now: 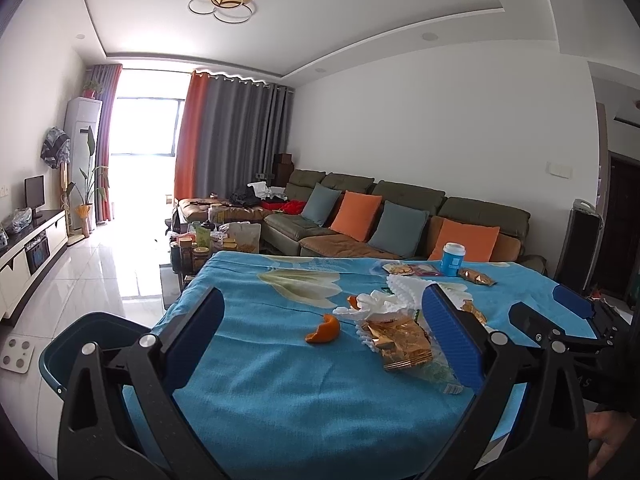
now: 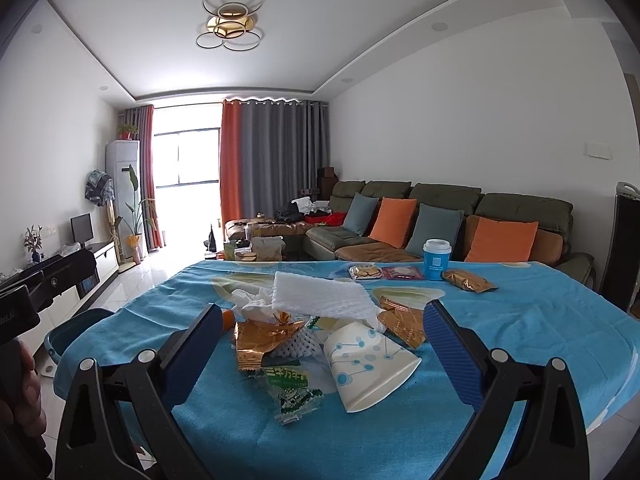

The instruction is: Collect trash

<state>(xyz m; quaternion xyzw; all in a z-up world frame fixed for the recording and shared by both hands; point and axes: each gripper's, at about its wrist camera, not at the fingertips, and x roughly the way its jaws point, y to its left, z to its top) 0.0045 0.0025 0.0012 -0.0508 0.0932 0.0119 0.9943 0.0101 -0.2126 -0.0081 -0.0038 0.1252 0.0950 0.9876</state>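
A pile of trash lies on the blue-clothed table (image 1: 280,360). In the left wrist view I see an orange peel (image 1: 323,330), crumpled white tissue (image 1: 376,305) and a gold wrapper (image 1: 400,344). My left gripper (image 1: 320,344) is open and empty, low over the table's near edge, with the peel between its fingers' line. In the right wrist view a flattened paper cup (image 2: 366,364), a green wrapper (image 2: 294,394), a gold wrapper (image 2: 264,336) and white foam sheet (image 2: 320,294) lie ahead. My right gripper (image 2: 320,344) is open and empty, just short of the cup.
A dark blue bin (image 1: 86,344) stands on the floor left of the table; it also shows in the right wrist view (image 2: 76,330). A blue lidded cup (image 2: 437,259), snack packets (image 2: 468,280) and a pink packet (image 2: 402,273) sit at the table's far side. A sofa (image 2: 440,220) stands behind.
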